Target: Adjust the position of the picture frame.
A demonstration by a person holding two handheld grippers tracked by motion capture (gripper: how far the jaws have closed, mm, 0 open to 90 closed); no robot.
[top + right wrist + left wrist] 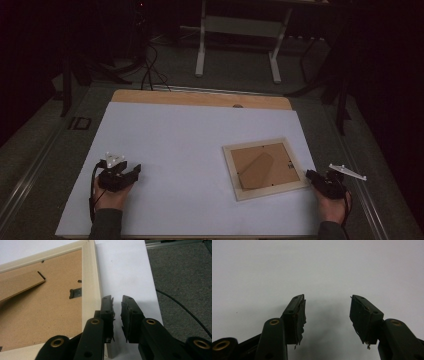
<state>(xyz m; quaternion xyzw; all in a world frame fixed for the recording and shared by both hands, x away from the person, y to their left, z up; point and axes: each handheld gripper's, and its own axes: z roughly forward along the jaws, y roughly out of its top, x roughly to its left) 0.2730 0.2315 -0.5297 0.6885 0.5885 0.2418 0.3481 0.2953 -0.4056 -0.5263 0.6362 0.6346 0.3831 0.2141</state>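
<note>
On the right half of the tabletop (pixel 165 145) a frame (pixel 265 168) lies face down, its brown backboard up inside a pale wooden border. It sits turned a little askew to the tabletop's edges, nearer the person's side than the far side. A folded stand (pixel 256 170) lies flat and slantwise across the backboard, and the right gripper view shows a small metal hanger (pixel 75 293) fixed near the border.

Just beside the frame's right edge, toward its near corner, the right gripper (pixel 314 176) is held low over the white surface, gripped in the person's right hand (pixel 331 206). In the right gripper view its fingers (pixel 108 315) stand close together with only a narrow slit between them, nothing caught in that slit; one finger lies right along the outside of the frame's border, though I cannot tell whether it touches the wood. The white surface ends just beyond, with grey carpet (pixel 182 277) and a dark cable (pixel 180 306) past it.

Well apart from the frame, at the left near part of the tabletop, the left gripper (pixel 131 172) rests in the left hand (pixel 112 196). Its fingers (pixel 297 317) stand wide apart over bare white surface, holding nothing.
</note>
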